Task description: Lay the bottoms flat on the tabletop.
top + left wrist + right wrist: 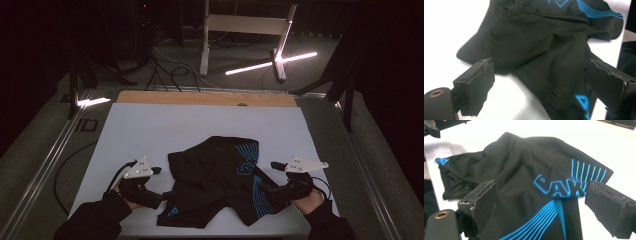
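At the mat's (150, 125) near edge, the left gripper (159, 196) and right gripper (265, 189) gape wide, gripping nothing. The black shorts (220, 175) lie crumpled between them, cloth under each pair of jaws, untouched by the pads.

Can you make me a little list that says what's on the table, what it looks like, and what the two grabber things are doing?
thing: black fabric garment with bright blue stripes and lettering
how it lies: crumpled and partly folded, flat on the sheet
surface: white sheet on the table
left gripper: jaws open, beside the garment's left edge, holding nothing
right gripper: jaws open, by the garment's right edge, holding nothing
lighting: dim room, bright strip lights on the floor behind
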